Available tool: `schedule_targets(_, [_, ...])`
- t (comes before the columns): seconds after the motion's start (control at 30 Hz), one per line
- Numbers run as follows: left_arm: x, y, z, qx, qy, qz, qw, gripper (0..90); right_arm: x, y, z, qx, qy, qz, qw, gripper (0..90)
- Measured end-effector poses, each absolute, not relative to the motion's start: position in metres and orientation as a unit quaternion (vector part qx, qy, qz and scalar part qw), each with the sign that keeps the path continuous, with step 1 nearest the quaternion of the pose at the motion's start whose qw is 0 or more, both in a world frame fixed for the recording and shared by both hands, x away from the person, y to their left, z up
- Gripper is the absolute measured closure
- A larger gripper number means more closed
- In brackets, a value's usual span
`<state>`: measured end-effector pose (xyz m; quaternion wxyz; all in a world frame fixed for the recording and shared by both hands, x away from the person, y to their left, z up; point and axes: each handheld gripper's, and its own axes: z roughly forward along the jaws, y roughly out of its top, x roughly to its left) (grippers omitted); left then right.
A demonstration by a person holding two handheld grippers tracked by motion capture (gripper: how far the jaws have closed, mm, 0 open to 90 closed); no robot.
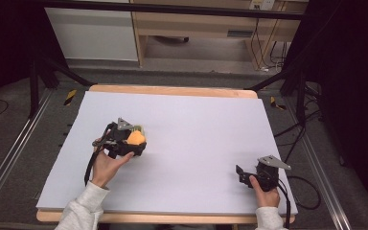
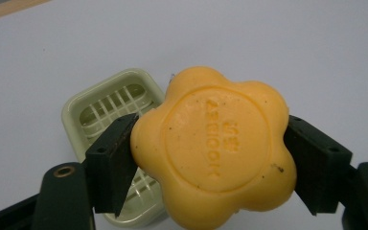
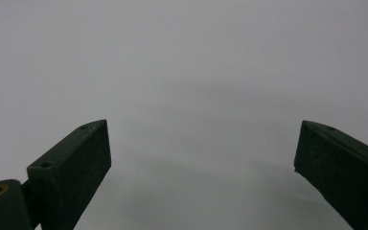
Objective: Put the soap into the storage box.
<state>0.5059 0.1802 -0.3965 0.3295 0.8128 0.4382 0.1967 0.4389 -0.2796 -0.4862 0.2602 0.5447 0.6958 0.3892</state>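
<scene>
The left gripper [image 2: 211,167] has the orange flower-shaped soap [image 2: 214,152] clamped between its jaws, one pad on each side, and holds it above the pale green soap dish [image 2: 106,108], which sits on the white table [image 1: 196,129] just behind and below it. From the high view the soap [image 1: 136,138] hangs over the left half of the table, right by the dish. So the pick-up looks done to me; what seems left is lowering the soap onto the dish's grid and letting go. The right gripper [image 3: 201,163] waits near the table's right front corner, jaws spread wide with nothing between them.
</scene>
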Motion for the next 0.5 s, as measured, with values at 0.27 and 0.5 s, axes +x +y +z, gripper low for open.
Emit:
schedule_targets(0.27, [0.516,0.189,-0.393,0.802,0.451,0.199,0.337,26.3,0.439,-0.28,-0.486,0.545,0.695,0.389,0.261,5.8])
schedule_targets(0.5, [0.525,0.193,-0.395,0.798,0.46,0.201,0.335,26.3,0.439,-0.28,-0.486,0.544,0.696,0.389,0.26,5.8])
